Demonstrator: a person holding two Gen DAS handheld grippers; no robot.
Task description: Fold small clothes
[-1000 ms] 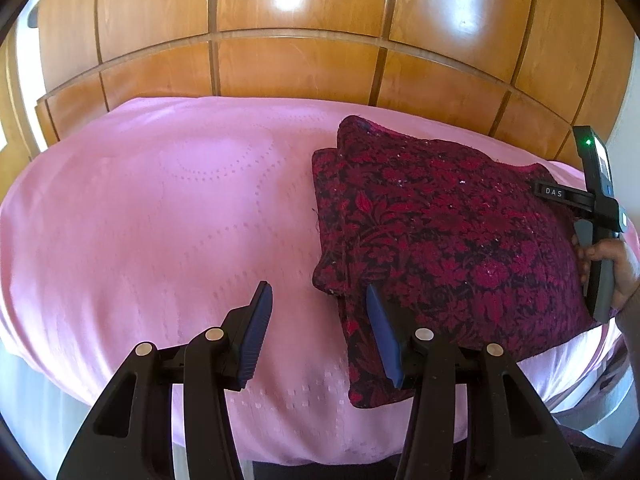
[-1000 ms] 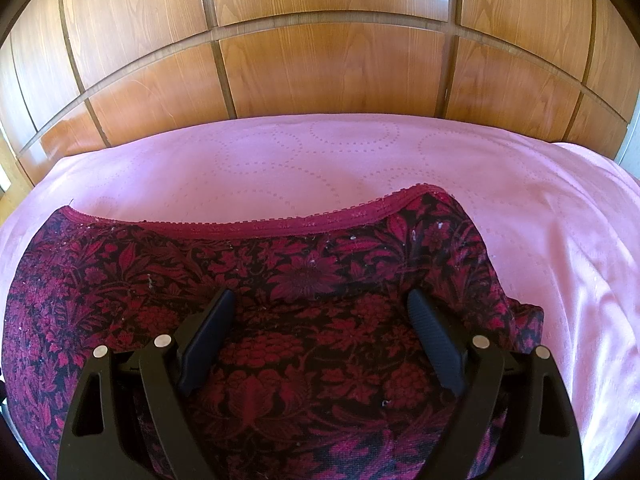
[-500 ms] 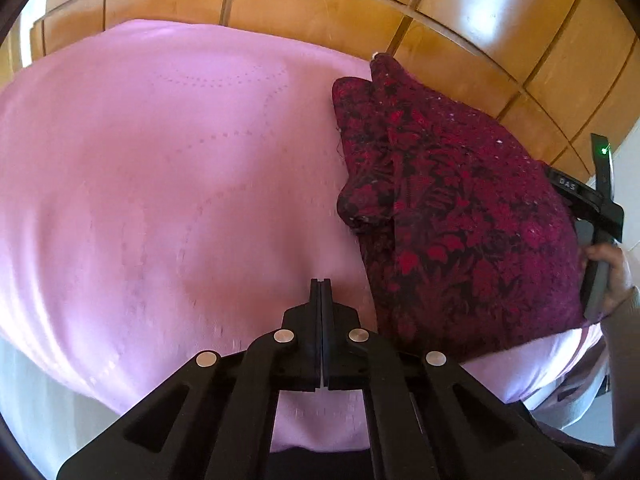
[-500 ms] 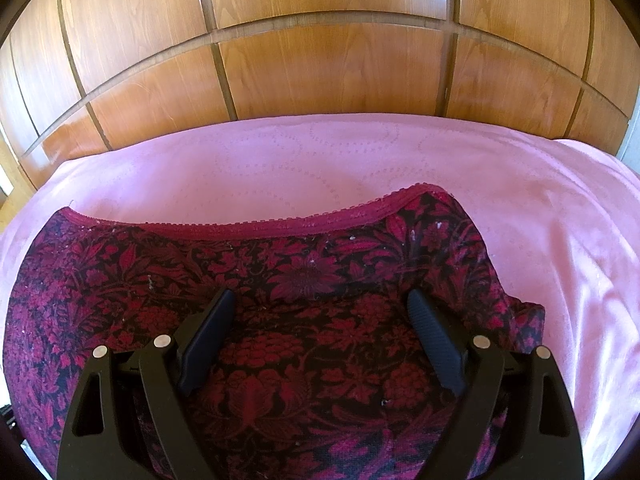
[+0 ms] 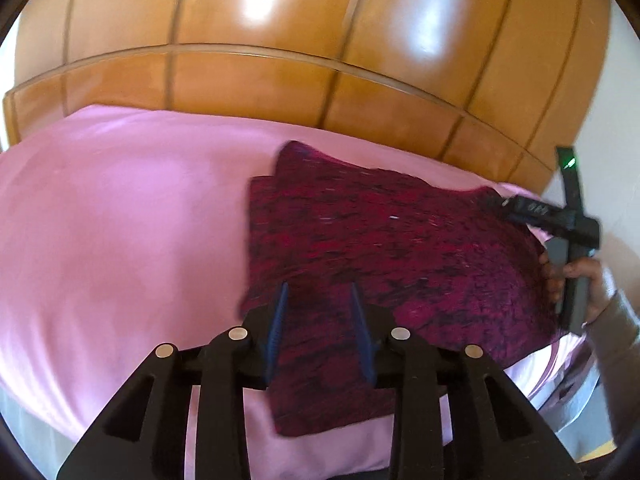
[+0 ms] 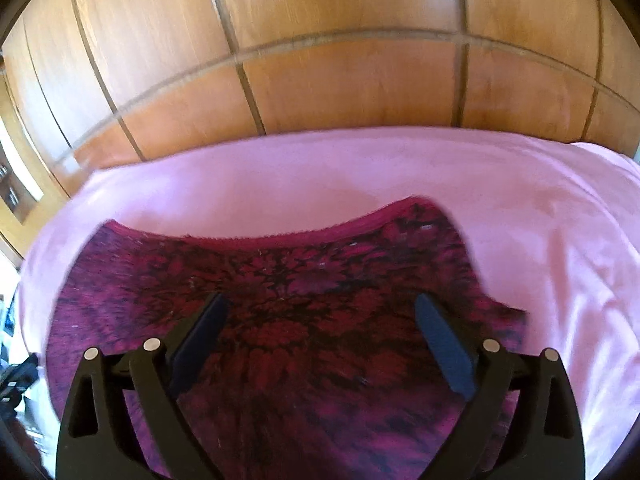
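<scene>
A dark red, flower-patterned garment [image 5: 400, 248] lies folded on the pink bedsheet [image 5: 120, 220]. My left gripper [image 5: 318, 292] hovers over its near left corner. The jaws are narrow and opening, with cloth showing in the gap but no pad pressing on it. In the right wrist view the same garment [image 6: 320, 264] spreads below my right gripper [image 6: 320, 299]. That gripper's jaws are wide and still opening, with nothing gripped. The lace-trimmed edge faces the headboard.
A wooden panelled headboard [image 5: 280, 80] rises behind the bed. A hand [image 5: 576, 280] holds the right gripper's handle at the garment's right edge. Bare pink sheet [image 6: 540, 220] extends left of and beyond the garment. The mattress edge drops off in the foreground.
The left gripper closed over the bare sheet, then swung right over the garment's corner and reopened partway. The right gripper rose slightly and its jaws spread wider.
</scene>
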